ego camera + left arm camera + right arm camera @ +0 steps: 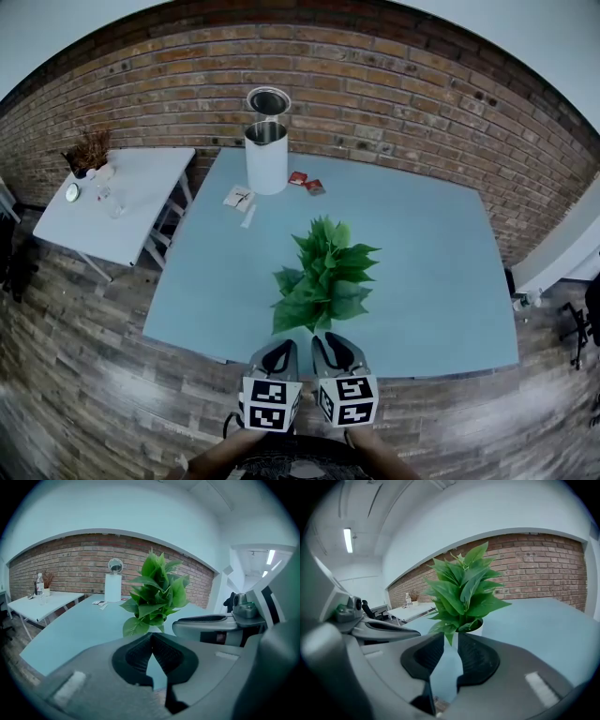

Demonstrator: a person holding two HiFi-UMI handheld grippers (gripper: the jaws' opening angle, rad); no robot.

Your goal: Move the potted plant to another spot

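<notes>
While one potted plant [323, 277] stands upright, axis vertical, near the surface's [422, 281] front edge, two grippers wait near it: left gripper [281, 345] fingers closed, right gripper [336, 339] fingers slightly apart, both empty.

No text could be read. Cubes [272, 403] on the left gripper [281, 347] and right gripper [325, 342] bore only patterned squares; far red packets [307, 182] were illegible.

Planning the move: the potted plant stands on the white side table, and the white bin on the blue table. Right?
No. The potted plant stands on the blue table too, near its front edge, not on the white side table, as the head view shows. The white bin is on the blue table.
</notes>
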